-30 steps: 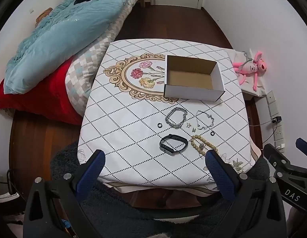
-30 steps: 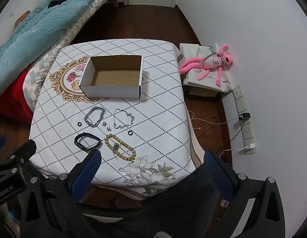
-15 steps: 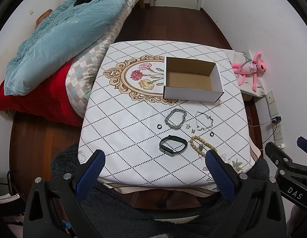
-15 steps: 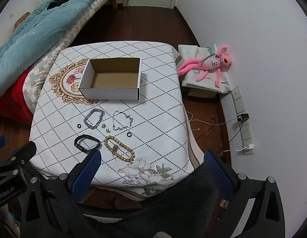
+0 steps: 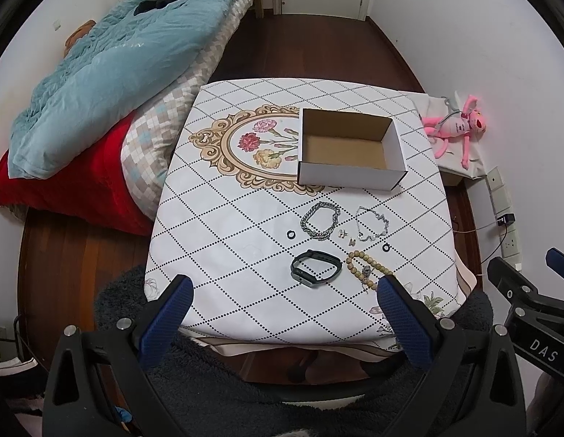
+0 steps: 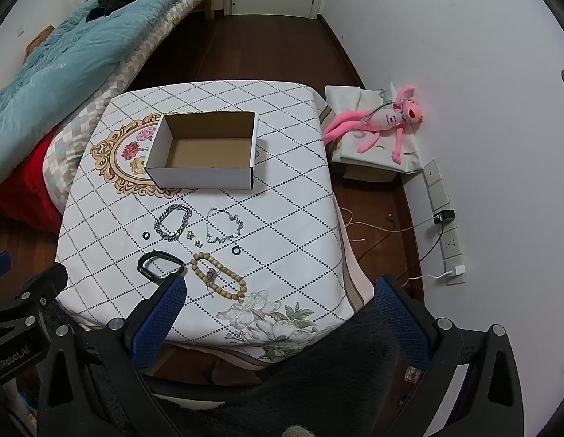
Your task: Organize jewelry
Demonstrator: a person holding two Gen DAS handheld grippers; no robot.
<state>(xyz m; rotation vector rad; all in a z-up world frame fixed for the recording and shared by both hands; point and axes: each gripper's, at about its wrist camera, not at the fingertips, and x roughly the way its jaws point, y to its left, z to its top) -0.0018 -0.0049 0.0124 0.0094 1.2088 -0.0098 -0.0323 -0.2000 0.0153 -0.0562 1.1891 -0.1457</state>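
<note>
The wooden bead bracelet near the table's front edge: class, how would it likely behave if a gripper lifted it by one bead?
The wooden bead bracelet lies in a loose, uneven loop, so it would probably droop and dangle rather than hold its shape. Its beads look round and smooth, so a grip on one might slip. Its small hanging charm would likely swing.

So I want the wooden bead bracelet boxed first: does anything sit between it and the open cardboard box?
Yes. The thin silver chain bracelet, a small black ring and small earrings lie between the bead bracelet and the cardboard box.
</note>
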